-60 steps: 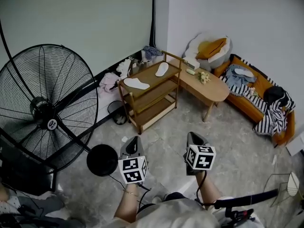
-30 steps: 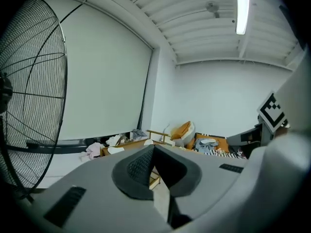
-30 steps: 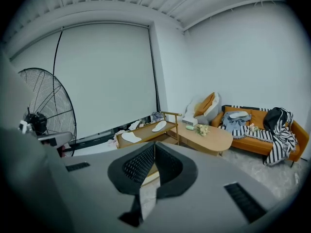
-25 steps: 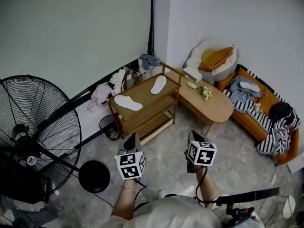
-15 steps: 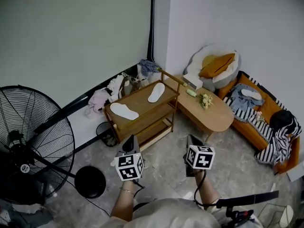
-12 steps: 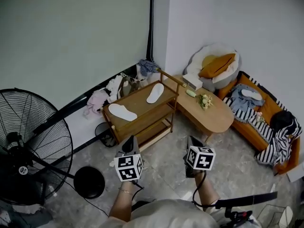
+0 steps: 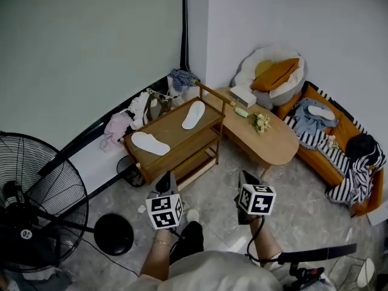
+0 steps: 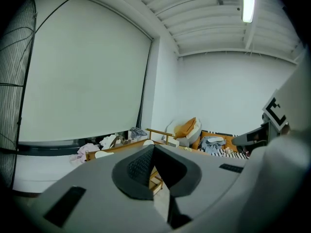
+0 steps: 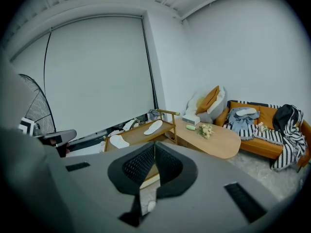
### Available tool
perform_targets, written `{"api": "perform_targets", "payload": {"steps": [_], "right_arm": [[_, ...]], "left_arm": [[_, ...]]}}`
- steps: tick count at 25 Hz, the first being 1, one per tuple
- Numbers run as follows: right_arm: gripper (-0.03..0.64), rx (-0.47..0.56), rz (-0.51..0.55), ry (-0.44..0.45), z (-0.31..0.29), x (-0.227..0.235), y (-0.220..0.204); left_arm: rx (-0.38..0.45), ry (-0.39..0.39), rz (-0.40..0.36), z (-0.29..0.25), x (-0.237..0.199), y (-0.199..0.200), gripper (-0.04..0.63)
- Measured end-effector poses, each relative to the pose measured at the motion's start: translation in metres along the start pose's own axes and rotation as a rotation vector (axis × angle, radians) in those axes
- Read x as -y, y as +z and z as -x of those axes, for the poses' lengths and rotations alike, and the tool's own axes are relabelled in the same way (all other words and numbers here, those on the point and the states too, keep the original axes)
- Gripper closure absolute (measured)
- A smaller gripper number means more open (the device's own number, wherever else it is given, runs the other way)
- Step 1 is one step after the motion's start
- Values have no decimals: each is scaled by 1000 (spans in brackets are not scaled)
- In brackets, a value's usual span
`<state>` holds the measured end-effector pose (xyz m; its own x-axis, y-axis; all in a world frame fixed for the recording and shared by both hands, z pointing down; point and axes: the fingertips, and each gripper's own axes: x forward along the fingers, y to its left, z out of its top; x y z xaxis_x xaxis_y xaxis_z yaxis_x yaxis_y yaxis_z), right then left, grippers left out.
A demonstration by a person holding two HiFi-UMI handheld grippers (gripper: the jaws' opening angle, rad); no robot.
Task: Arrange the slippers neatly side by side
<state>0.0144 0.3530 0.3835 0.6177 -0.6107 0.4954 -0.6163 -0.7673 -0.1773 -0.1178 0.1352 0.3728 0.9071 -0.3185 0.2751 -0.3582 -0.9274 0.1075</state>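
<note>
The left hand-held gripper and the right hand-held gripper are seen pressed together and empty, well apart from the wooden rack. On its top shelf one white slipper and the other slipper are laid flat, apart. Both are judged thin, light and floppy, and are best pinched at a side edge mid-sole.

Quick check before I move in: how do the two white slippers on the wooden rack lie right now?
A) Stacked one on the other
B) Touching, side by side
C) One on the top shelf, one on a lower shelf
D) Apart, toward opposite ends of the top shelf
D: in the head view the nearer slipper and the farther slipper both lie on the rack's top shelf, with bare wood between them.
</note>
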Motion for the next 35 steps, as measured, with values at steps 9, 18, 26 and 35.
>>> {"api": "perform_targets", "payload": {"steps": [9,18,26,35], "right_arm": [[583,8,15,-13,-66,7,42],[583,-3,18,-2,-136,7,84],[583,-18,26,21,-202,10,108],[583,-17,51,86,-270,-21,140]], "left_arm": [[19,-11,19,-78,-17,24,578],[1,-8,16,-153,-36,48,578],[-30,27,4,-203,-60,57,578],[-13,95,11,-241,-106,76,578]]}}
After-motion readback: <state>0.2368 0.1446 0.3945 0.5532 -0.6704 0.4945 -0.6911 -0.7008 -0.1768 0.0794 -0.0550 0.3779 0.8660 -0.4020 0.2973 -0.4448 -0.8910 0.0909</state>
